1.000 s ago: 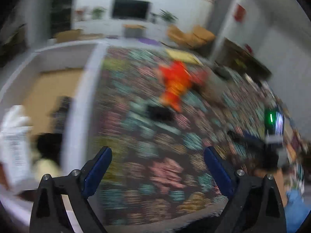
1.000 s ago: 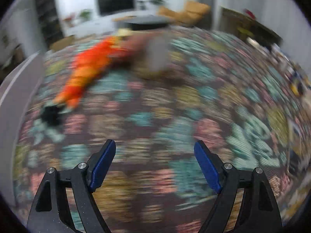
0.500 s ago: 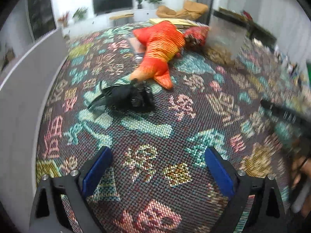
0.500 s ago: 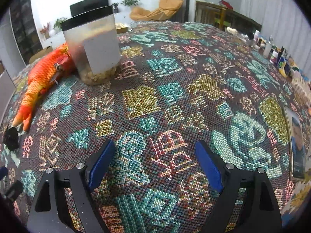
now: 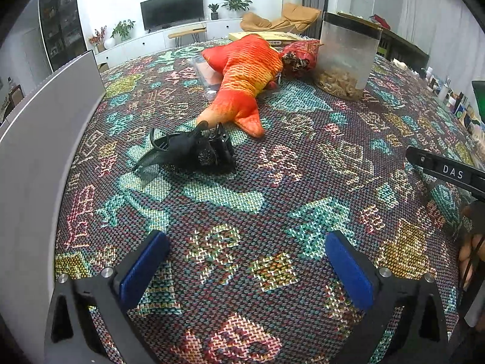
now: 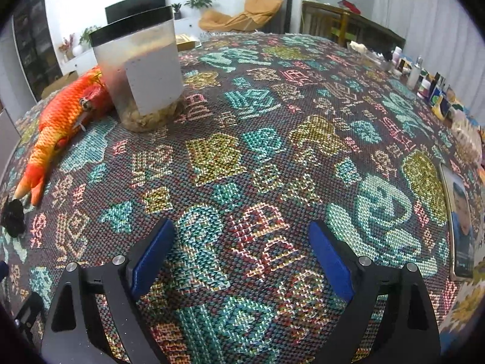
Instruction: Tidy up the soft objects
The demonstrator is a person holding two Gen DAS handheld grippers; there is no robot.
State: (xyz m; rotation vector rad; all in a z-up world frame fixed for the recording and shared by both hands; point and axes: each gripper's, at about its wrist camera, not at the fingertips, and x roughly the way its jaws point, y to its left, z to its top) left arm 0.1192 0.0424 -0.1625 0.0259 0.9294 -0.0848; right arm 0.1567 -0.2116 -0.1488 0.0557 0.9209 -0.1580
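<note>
An orange plush fish (image 5: pixel 242 82) lies on the patterned tablecloth (image 5: pixel 242 200), tail toward me; it also shows at the left in the right wrist view (image 6: pixel 57 121). A black soft bundle (image 5: pixel 197 151) lies just in front of its tail, and at the left edge in the right wrist view (image 6: pixel 12 215). A red patterned pouch (image 5: pixel 300 57) sits behind the fish. My left gripper (image 5: pixel 247 268) is open and empty, well short of the black bundle. My right gripper (image 6: pixel 241 257) is open and empty over bare cloth.
A translucent tub (image 5: pixel 345 57) with a black rim stands right of the fish, seen also in the right wrist view (image 6: pixel 142 72). A grey bin wall (image 5: pixel 39 139) runs along the left. Bottles and small items (image 6: pixel 424 79) line the right edge. A photo card (image 6: pixel 460 221) lies right.
The left view has swung away from the bin's inside toward the fish and steadied. The right view has swung right, past the fish, to the tub and open cloth. Both grippers stayed open.
</note>
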